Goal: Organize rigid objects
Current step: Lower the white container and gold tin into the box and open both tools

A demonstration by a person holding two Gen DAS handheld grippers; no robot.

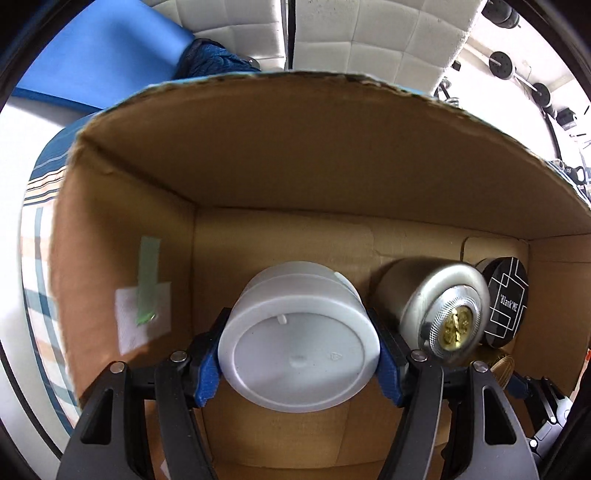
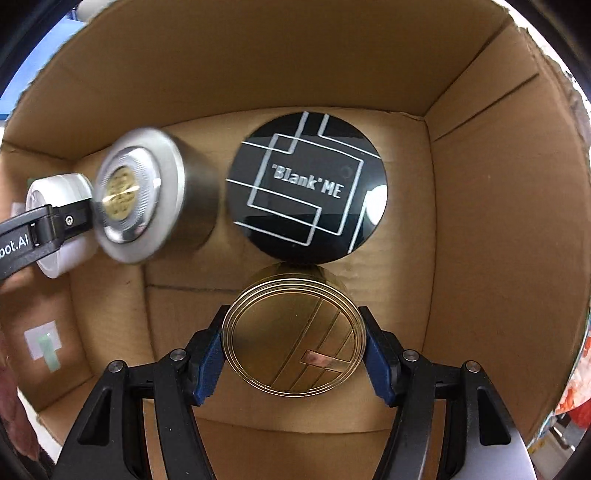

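Both grippers reach into a brown cardboard box [image 1: 258, 166]. My left gripper [image 1: 299, 362] is shut on a white plastic jar [image 1: 299, 350], held with its flat end toward the camera. To its right lie a silver round case [image 1: 439, 306] with a gold centre and a black round "Blank ME" compact [image 1: 508, 302]. My right gripper [image 2: 293, 345] is shut on a gold round compact [image 2: 295, 336], just in front of the black compact [image 2: 306, 188]. The silver case [image 2: 147, 199] and the white jar [image 2: 59, 221] in the left gripper's fingers show at left.
The box walls [image 2: 498, 221] close in on all sides. A white label with green tape [image 1: 144, 306] sticks to the left wall. Outside are a blue mat [image 1: 103, 48], a checked cloth [image 1: 40, 258] and a white quilted surface [image 1: 351, 33].
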